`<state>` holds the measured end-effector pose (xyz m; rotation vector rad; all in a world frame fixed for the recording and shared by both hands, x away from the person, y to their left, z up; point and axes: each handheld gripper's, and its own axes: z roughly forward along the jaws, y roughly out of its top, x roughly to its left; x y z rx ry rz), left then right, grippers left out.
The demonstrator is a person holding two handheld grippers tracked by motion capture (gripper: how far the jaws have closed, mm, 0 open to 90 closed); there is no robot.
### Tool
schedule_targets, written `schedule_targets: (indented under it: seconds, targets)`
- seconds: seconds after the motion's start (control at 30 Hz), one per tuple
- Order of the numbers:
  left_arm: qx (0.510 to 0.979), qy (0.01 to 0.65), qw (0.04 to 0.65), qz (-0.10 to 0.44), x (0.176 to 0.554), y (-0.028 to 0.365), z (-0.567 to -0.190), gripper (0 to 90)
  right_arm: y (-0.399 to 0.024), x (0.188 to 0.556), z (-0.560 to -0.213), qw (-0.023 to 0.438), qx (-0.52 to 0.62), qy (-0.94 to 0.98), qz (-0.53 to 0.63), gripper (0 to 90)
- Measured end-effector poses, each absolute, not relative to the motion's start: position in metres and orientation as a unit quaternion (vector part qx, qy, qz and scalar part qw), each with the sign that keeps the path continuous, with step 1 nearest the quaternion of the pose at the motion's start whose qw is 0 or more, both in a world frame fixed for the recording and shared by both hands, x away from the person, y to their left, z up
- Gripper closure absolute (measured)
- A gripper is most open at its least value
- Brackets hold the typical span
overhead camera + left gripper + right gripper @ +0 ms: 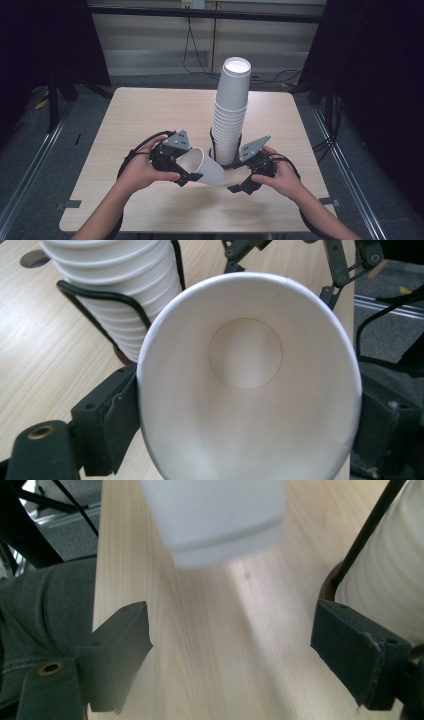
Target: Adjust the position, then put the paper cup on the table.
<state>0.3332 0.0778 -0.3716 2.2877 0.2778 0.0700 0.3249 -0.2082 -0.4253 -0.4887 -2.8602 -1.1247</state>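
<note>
The left gripper (186,176) clasps 1 paper cup (204,167) beside the cup stack (231,117), while the right gripper (239,187) gapes unladen.

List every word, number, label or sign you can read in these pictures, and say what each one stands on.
None can be read. The held cup, the cup stack and the table are plain. A small yellowish label on the far wall is too small to read.
</note>
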Motion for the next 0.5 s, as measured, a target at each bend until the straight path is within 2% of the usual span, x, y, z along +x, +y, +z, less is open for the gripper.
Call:
schedule_targets:
  seconds: [0.5]
  targets:
    - [0.915, 0.146, 0.373, 0.047, 0.342, 0.099, -0.377, 12.9, -0.225, 0.321, -0.462, -0.009, -0.192, -0.922, -0.335, 15.1]
